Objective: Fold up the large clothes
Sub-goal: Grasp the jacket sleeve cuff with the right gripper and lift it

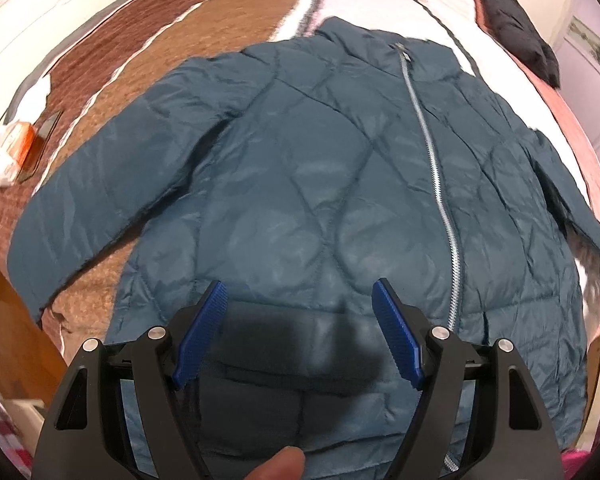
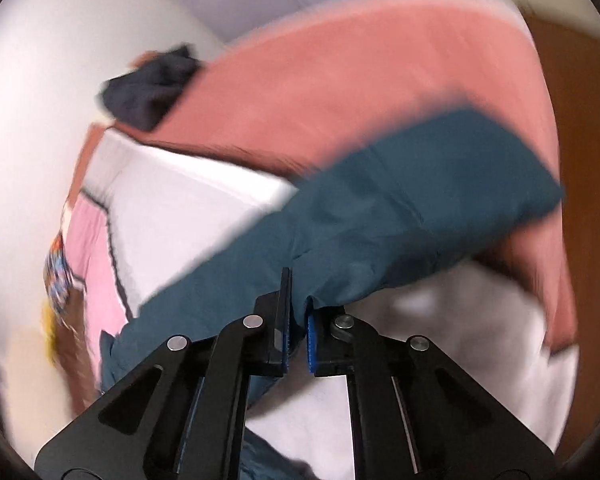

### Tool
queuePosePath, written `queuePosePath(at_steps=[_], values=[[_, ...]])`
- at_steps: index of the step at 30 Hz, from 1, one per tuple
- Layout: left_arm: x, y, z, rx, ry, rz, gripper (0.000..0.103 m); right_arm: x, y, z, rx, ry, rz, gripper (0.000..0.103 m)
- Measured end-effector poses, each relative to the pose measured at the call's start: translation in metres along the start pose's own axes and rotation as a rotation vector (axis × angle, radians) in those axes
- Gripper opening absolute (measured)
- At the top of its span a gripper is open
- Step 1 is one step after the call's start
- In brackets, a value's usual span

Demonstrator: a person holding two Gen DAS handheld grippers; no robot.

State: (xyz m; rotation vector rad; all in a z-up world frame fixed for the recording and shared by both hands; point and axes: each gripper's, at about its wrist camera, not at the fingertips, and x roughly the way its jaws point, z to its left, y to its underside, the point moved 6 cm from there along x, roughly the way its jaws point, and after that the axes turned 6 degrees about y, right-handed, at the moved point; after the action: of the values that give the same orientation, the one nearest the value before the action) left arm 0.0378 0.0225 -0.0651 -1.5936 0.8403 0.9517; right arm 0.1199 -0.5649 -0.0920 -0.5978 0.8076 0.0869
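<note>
Striped bedspread [image 1: 188, 40], teal jacket [image 1: 300, 168] flat, right gripper [image 2: 298, 312] pinching sleeve [image 2: 400, 200]

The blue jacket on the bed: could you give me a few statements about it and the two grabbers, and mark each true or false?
1. The jacket lies spread on the bed with its zipper closed. True.
2. The left gripper is clamped on the jacket. False: its jaws stand open above the fabric.
3. The right gripper is shut on the jacket's sleeve. True.
4. The jacket is bright red. False: it is dark teal.
5. A dark garment lies beyond the jacket. True.
</note>
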Motion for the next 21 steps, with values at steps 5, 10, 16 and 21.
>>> queuePosePath(at_steps=[5, 10, 16, 21], values=[[-0.005, -0.011, 0.022, -0.061, 0.0, -0.04, 0.073, -0.066, 0.001, 0.138, -0.342, -0.226, -0.17, 0.007], [-0.015, -0.021, 0.05, -0.128, -0.008, -0.095, 0.073, -0.118, 0.101, 0.267, -0.783, -0.422, -0.241, 0.007], [-0.024, -0.02, 0.091, -0.217, -0.032, -0.131, 0.073, -0.112, 0.308, 0.342, -1.244, -0.578, -0.104, 0.007], [-0.027, -0.016, 0.114, -0.255, -0.042, -0.135, 0.073, -0.044, 0.445, 0.313, -1.627, -0.402, 0.089, 0.031]])
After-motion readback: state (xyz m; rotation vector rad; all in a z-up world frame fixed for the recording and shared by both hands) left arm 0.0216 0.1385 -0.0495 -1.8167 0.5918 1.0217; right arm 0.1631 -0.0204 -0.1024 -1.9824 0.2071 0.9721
